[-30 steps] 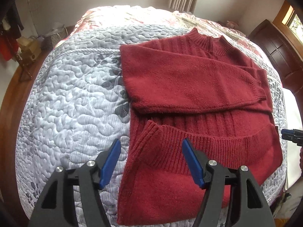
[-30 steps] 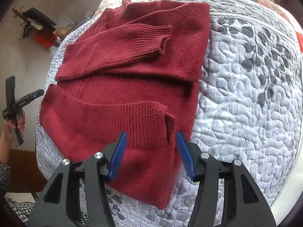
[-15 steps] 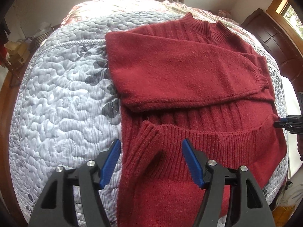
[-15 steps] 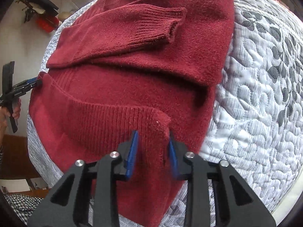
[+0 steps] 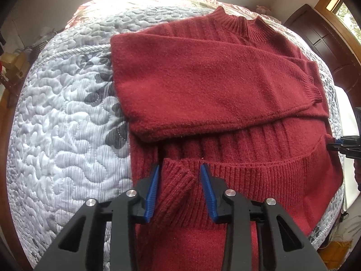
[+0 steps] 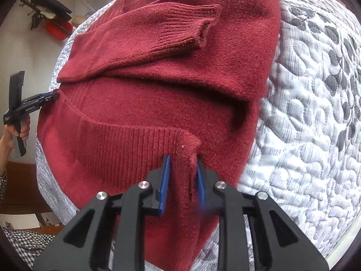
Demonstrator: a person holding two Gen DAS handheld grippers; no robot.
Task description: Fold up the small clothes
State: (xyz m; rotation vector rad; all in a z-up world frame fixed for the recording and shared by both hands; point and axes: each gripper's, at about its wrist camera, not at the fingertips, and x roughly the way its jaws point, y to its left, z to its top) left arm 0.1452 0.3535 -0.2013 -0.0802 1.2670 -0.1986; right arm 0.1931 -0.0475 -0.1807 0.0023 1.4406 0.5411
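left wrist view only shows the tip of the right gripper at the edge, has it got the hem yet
observer: yes. In the right wrist view the right gripper has its jaws closed on the corner of the hem, with a ridge of ribbing pinched up between them.
operator: ok and the folded sleeve, does its cuff hang past the right side
observer: no. The cuff stops short of the right edge of the sweater and lies on top of it, its open end gaping a little.
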